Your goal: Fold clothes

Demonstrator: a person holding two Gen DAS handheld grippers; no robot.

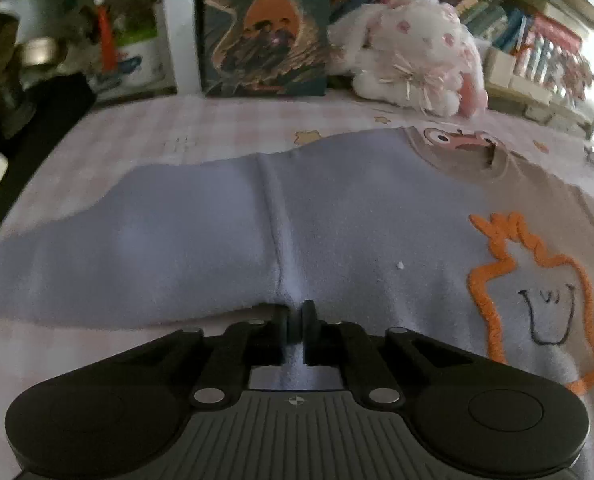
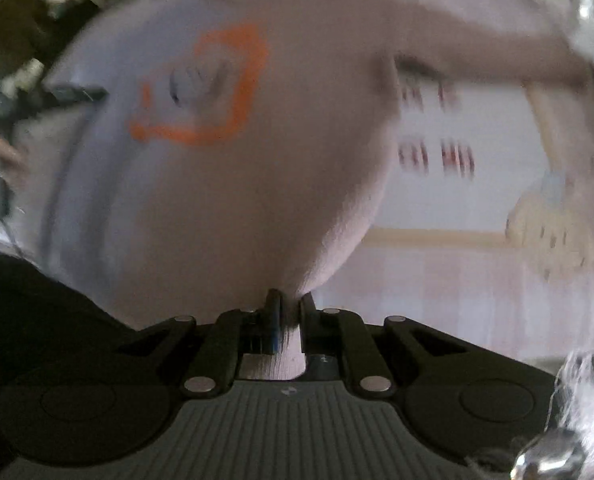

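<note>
A pale lilac sweatshirt [image 1: 201, 232] with an orange outlined smiling figure [image 1: 537, 300] lies spread on the pink checked bedsheet [image 1: 145, 136]. My left gripper [image 1: 297, 314] is shut on the sweatshirt's near edge, by a raised seam. My right gripper [image 2: 289, 304] is shut on another edge of the same sweatshirt [image 2: 225, 208], which rises from the jaws in a blurred hanging fold. The orange figure [image 2: 213, 92] shows on it.
A dark book [image 1: 265, 28] and a white plush toy [image 1: 413, 52] stand at the bed's far edge. Shelves of books [image 1: 537, 32] are at the right. A dark gap [image 1: 37, 128] runs along the left. The sheet [image 2: 457, 272] lies under my right gripper.
</note>
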